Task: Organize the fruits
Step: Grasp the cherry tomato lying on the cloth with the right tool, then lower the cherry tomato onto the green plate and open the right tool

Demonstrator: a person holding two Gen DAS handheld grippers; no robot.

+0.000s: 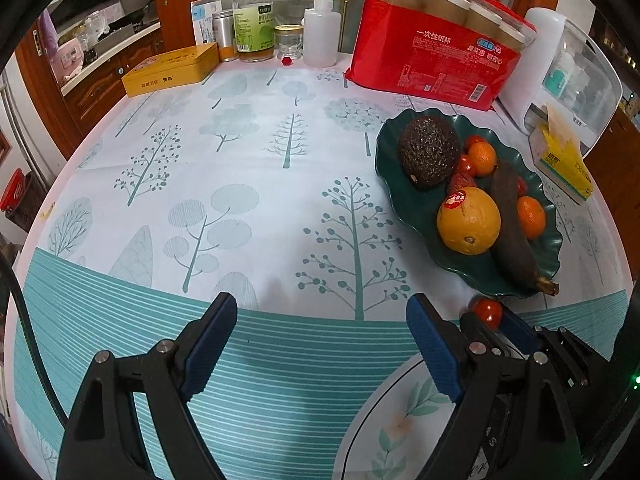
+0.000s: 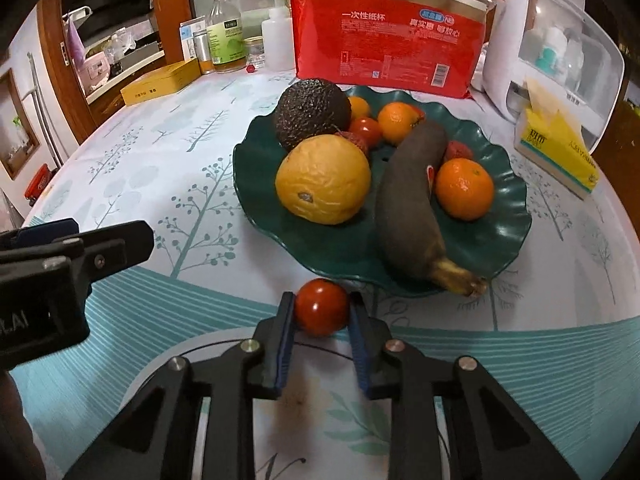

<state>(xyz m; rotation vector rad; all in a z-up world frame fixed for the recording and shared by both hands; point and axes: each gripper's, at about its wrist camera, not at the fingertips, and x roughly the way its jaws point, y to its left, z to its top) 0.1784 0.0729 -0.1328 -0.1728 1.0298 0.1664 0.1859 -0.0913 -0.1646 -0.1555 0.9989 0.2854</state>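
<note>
2 wrist views look down on a table (image 1: 280, 216) covered with a white and teal tree-print cloth. The right tongs (image 2: 322, 314) are clamped on a small red cherry tomato (image 2: 322, 307), one blue pad on each side of it. The tomato sits low over the cloth, just in front of the near rim of a dark green wavy-edged plate (image 2: 516, 216); whether it touches the cloth cannot be told. The left tongs (image 1: 320, 344) stand wide apart with nothing between them, hovering over bare cloth to the left of the plate.

On the plate lie a dark avocado (image 2: 312, 114), a large yellow-orange citrus (image 2: 323, 179), a blackened banana (image 2: 412, 200), 3 small mandarins, another cherry tomato (image 2: 366, 130) and what look like lychees. Behind the plate stand a red pack of paper cups (image 2: 384, 52), bottles, a yellow tin and a tissue box (image 2: 556, 152).

The step in hand appears to be gathering the last loose fruit: the tomato is gripped but not yet on the plate. The next move likely calls for lifting it clear of the raised rim, carrying it forward to a free spot, perhaps beside the banana's stem, and releasing gently so it does not roll off.
</note>
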